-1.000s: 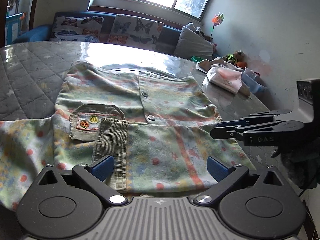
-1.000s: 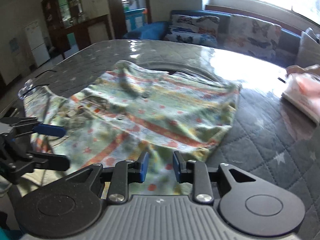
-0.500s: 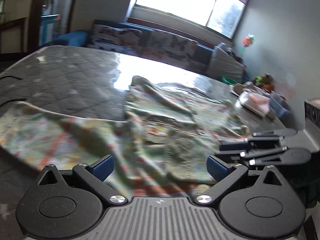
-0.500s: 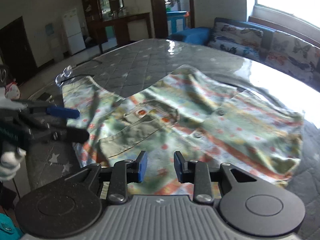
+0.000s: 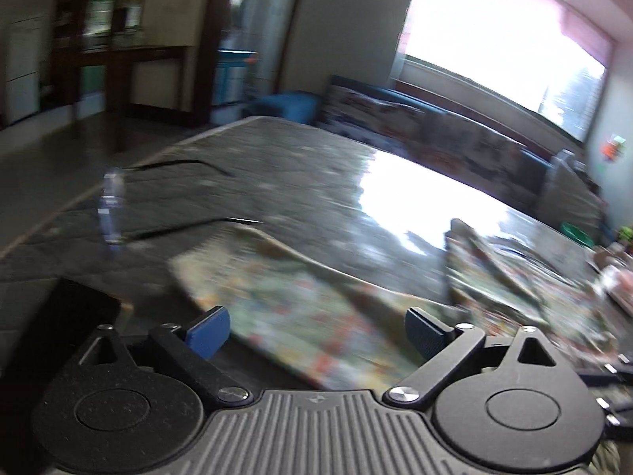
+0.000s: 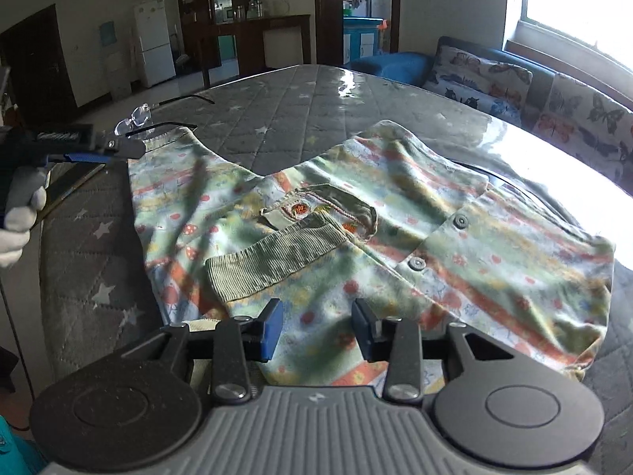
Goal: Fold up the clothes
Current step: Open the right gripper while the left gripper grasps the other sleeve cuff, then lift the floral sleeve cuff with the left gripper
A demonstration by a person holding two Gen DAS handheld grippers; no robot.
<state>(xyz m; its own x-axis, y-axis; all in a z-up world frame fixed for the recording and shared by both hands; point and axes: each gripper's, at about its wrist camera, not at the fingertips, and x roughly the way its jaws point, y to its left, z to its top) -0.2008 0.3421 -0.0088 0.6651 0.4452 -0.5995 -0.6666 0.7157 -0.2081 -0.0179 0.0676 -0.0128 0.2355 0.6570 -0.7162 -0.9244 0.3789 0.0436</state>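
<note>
A child's shirt point(image 6: 455, 237), pale green with orange stripes and dots, lies flat on the grey quilted table point(image 6: 277, 118). One sleeve is folded across the chest, its corduroy cuff point(image 6: 273, 261) beside the pocket. The other sleeve point(image 6: 170, 182) stretches out to the left. My right gripper point(image 6: 316, 330) hovers open over the shirt's near hem with nothing between its fingers. My left gripper point(image 6: 118, 150), held by a gloved hand point(image 6: 16, 213), is at the end of that outstretched sleeve. In the blurred left wrist view the left gripper point(image 5: 316, 332) stands wide open just above the sleeve point(image 5: 292, 304).
Clear glasses point(image 6: 136, 116) lie just beyond the sleeve end. A dark flat object point(image 6: 75, 180) rests near the table's left edge. A sofa with butterfly cushions point(image 6: 494, 79) stands behind the table, under the window.
My left gripper has swung left, from over the shirt's body to the outstretched sleeve. The right gripper has turned left as well, and its fingers stand a little wider apart.
</note>
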